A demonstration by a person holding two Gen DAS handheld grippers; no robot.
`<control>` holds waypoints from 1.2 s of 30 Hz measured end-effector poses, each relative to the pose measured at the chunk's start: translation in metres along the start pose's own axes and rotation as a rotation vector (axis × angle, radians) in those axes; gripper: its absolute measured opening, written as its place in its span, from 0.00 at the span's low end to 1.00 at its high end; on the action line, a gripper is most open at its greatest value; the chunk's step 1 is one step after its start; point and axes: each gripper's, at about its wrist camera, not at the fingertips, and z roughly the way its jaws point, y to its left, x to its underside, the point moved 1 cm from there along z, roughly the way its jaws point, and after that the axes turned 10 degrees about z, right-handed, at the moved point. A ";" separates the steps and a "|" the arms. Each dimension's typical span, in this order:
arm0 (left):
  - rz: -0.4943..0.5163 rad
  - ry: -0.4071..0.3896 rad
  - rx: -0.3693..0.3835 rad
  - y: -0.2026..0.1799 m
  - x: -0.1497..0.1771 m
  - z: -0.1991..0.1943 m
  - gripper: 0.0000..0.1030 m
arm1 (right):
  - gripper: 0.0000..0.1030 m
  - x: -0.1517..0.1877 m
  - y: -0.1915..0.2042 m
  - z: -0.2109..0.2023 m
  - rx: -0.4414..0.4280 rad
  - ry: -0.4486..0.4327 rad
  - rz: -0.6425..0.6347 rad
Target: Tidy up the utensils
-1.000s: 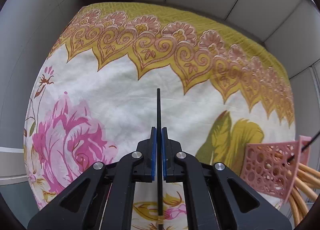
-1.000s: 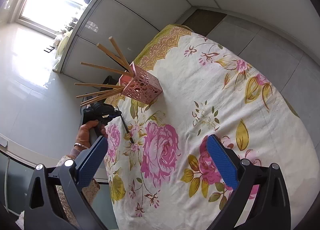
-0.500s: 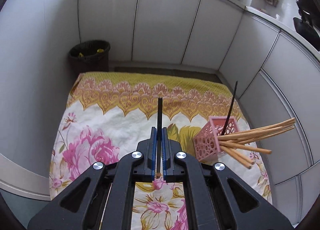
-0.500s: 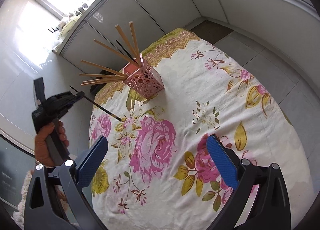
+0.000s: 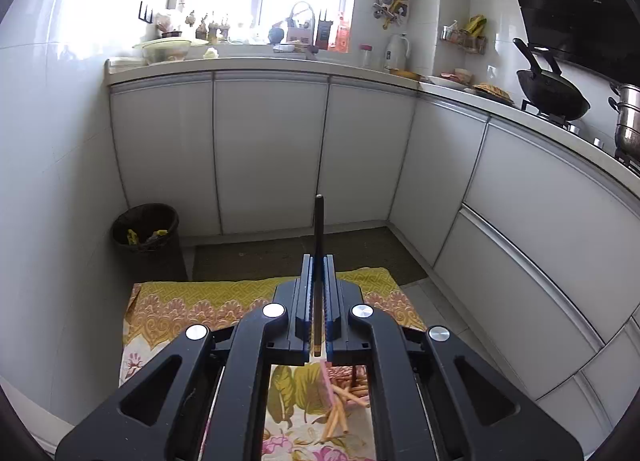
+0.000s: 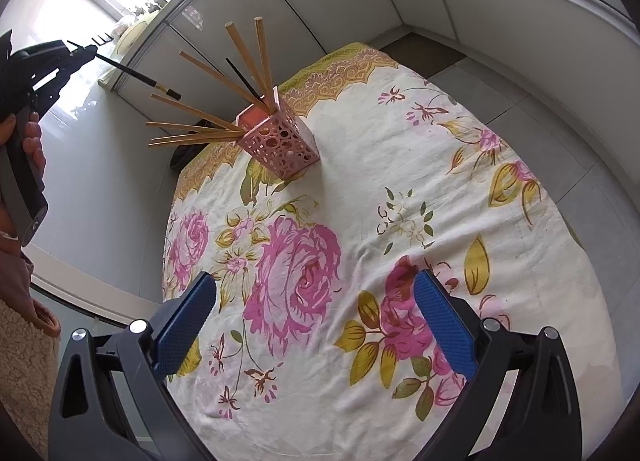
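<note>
Fig.: L hand-held gripper (image 5: 318, 301), pads clamped on a black chopstick (image 5: 319, 229), has risen well clear of the table (image 6: 460, 197) since 1 s ago; its view now takes in cabinets & window, not cloth. Likely carry phase toward the pink holder (image 6: 280, 145). Chopstick: thin, dark, gold band near one end. Holder stands on the cloth w/ wooden chopsticks (image 6: 208, 117) fanned out. R hand-held gripper (image 6: 316, 321) wide open, empty.
</note>
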 end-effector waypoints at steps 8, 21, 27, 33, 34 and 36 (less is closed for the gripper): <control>0.012 0.150 0.069 -0.038 0.020 0.052 0.04 | 0.93 -0.007 -0.007 -0.007 -0.006 -0.009 0.015; -0.027 0.093 0.036 -0.053 0.029 -0.039 0.46 | 0.93 -0.007 0.016 -0.069 0.004 -0.174 -0.025; -0.063 -0.033 -0.085 -0.097 0.047 -0.162 0.91 | 0.94 -0.007 0.044 -0.169 0.149 -0.450 -0.091; -0.110 -0.063 -0.268 -0.128 0.097 -0.255 0.93 | 0.94 0.010 0.051 -0.258 0.212 -0.553 -0.079; -0.124 -0.065 -0.289 -0.130 0.106 -0.268 0.93 | 0.94 0.017 0.052 -0.269 0.252 -0.563 -0.095; -0.130 -0.072 -0.318 -0.138 0.122 -0.292 0.92 | 0.94 0.033 0.055 -0.290 0.325 -0.609 -0.123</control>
